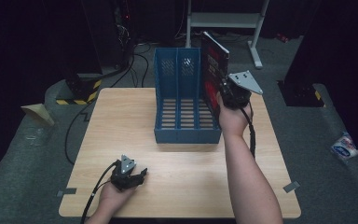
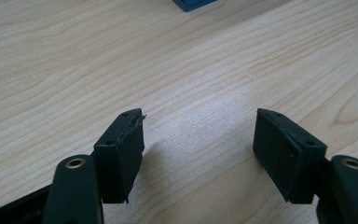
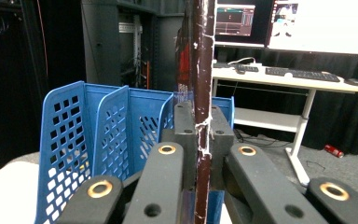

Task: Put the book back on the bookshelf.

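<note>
The dark red book (image 1: 213, 70) stands upright at the right end of the blue file rack (image 1: 184, 100), pinched tight by the right hand-held gripper (image 1: 228, 91). It looks ready to slide into the rightmost slot. Its cover words are too blurry to read. The left hand-held gripper (image 1: 137, 176) rests wide apart on the counter (image 1: 191, 177).

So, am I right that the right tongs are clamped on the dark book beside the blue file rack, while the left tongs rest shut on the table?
Not quite: the left tongs are open, with bare table between the jaws, as the left gripper view shows. The rest holds: the right tongs are clamped on the dark book beside the blue file rack.
</note>
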`<state>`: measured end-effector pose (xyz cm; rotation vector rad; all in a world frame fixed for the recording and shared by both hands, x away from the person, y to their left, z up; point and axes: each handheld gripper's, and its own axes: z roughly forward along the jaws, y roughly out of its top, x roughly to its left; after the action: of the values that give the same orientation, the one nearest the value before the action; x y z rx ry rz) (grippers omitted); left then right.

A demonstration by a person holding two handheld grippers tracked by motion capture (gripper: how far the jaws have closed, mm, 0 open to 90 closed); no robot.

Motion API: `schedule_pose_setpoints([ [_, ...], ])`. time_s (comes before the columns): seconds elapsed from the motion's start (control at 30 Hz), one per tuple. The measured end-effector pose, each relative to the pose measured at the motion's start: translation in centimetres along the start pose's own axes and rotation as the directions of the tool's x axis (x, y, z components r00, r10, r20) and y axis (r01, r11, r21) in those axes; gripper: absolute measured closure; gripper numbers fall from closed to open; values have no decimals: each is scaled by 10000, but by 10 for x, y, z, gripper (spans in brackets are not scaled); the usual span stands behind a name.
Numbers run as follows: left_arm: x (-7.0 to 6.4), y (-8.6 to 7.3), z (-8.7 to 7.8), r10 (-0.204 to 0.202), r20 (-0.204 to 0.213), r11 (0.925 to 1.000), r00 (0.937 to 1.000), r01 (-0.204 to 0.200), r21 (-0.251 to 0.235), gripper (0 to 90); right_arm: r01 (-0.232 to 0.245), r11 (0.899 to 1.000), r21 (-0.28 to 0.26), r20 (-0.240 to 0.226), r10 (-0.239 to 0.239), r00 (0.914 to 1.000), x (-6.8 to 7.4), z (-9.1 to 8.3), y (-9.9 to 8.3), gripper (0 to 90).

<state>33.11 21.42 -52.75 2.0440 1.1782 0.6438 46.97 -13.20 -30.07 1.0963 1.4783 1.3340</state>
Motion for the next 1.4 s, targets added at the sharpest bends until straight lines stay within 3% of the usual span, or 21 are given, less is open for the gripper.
schedule_pose_setpoints([
  [0.2, 1, 0, 0, 175, -68, 9998, 9998, -175, 14, 342, 95, 9997, -219, 176, -91, 9998, 4, 9, -10, 865],
  [0.3, 0, 0, 0, 37, -22, 10000, 10000, -37, -8, 343, 71, 9992, -390, 123, -66, 9999, 4, 15, -18, 865],
  [0.6, 0, 0, 0, 143, -44, 9999, 9999, -143, 11, 344, -107, 9956, -931, 205, 126, 9997, -8, 19, -41, 865],
  [0.93, 0, 0, -1, 120, -132, 9999, 9998, -120, -5, 344, -73, 9894, -1449, 2, 74, 10000, -10, 20, -43, 865],
  [1.13, 0, 0, -1, 83, -143, 10000, 9999, -84, -12, 345, -56, 9893, -1457, -90, 43, 10000, -7, 25, -47, 864],
  [1.4, 0, 0, -1, 92, -121, 10000, 9999, -92, 1, 348, -28, 9918, -1276, -71, 19, 10000, -6, 29, -66, 863],
])
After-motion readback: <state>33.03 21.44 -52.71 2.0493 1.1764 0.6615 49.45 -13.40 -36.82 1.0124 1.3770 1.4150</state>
